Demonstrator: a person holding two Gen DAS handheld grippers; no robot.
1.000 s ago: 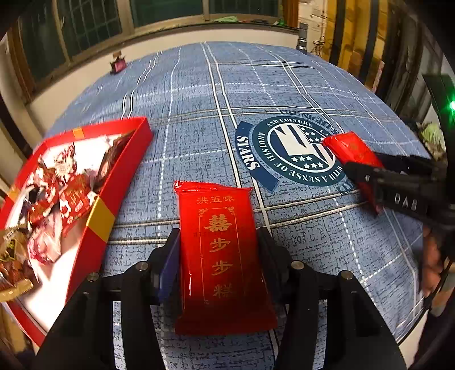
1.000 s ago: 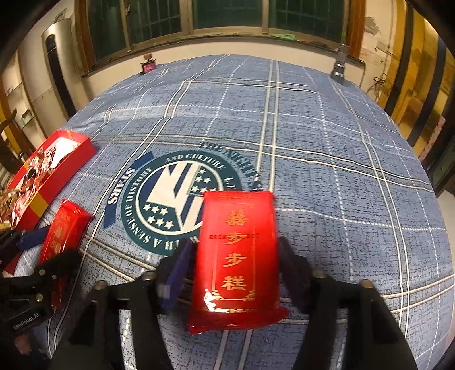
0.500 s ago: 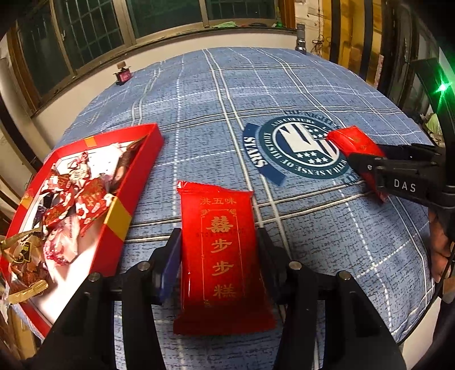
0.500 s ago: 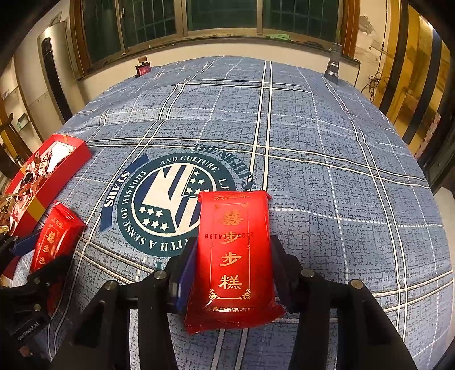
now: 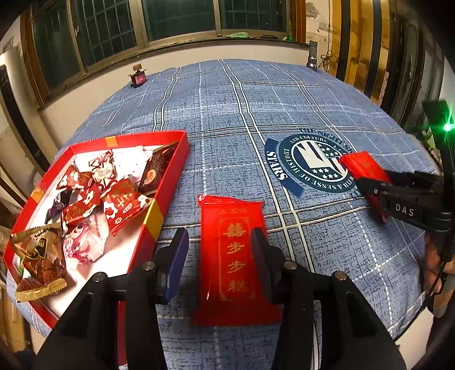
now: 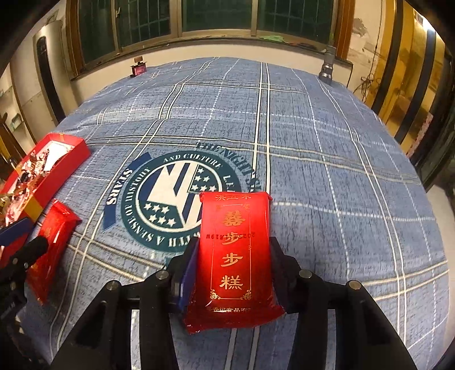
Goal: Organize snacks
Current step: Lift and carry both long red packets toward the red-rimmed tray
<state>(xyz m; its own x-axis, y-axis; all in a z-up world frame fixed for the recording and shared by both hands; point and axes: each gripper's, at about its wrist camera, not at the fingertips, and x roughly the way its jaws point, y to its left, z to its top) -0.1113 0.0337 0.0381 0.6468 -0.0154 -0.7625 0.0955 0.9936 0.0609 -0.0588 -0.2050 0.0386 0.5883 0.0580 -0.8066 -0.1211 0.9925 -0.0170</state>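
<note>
Red snack packet (image 5: 233, 256) sits between my left gripper (image 5: 220, 250) fingers, which are spread with a gap on the left side, so not clamped. My right gripper (image 6: 231, 264) fingers pinch a second red packet (image 6: 234, 250) tight, ready for the red box (image 5: 167, 182), which already holds snacks at table's left.

Behind my table's blue plaid cloth (image 6: 327, 148) stands a white wall (image 6: 227, 51); dark wood-framed windows (image 6: 216, 17) sit above it.
</note>
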